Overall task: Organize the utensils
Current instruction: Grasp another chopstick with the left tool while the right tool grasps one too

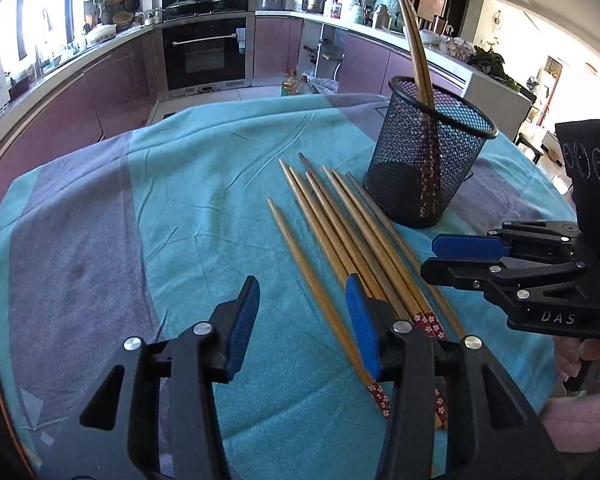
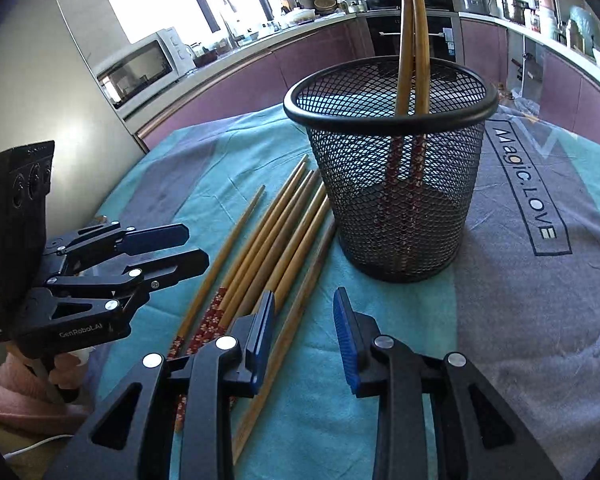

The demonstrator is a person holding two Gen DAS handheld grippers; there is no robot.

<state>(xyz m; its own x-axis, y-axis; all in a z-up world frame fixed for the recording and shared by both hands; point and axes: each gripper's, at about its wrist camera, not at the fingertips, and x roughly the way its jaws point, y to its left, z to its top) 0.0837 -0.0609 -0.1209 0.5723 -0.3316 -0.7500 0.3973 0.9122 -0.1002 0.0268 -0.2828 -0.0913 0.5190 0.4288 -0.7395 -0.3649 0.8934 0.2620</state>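
One kitchen is seen behind the scene, with purple cabinets, a built-in oven and a microwave along the counter. Nearer, a table is covered by a teal and grey cloth, with "Magic.LOVE" printed on it to the right of the black mesh holder. Two chopsticks are stood in the mesh holder, leaning on its rim. Several loose chopsticks are laid in a fan on the cloth just left of the mesh holder, tips pointed away, patterned red ends nearest the cameras. The left gripper is held partly open over the cloth left of the fan, its right finger beside the leftmost chopstick, nothing between the pads. The right gripper is held narrowly open in front of the mesh holder, one chopstick lying under its gap, not pinched.
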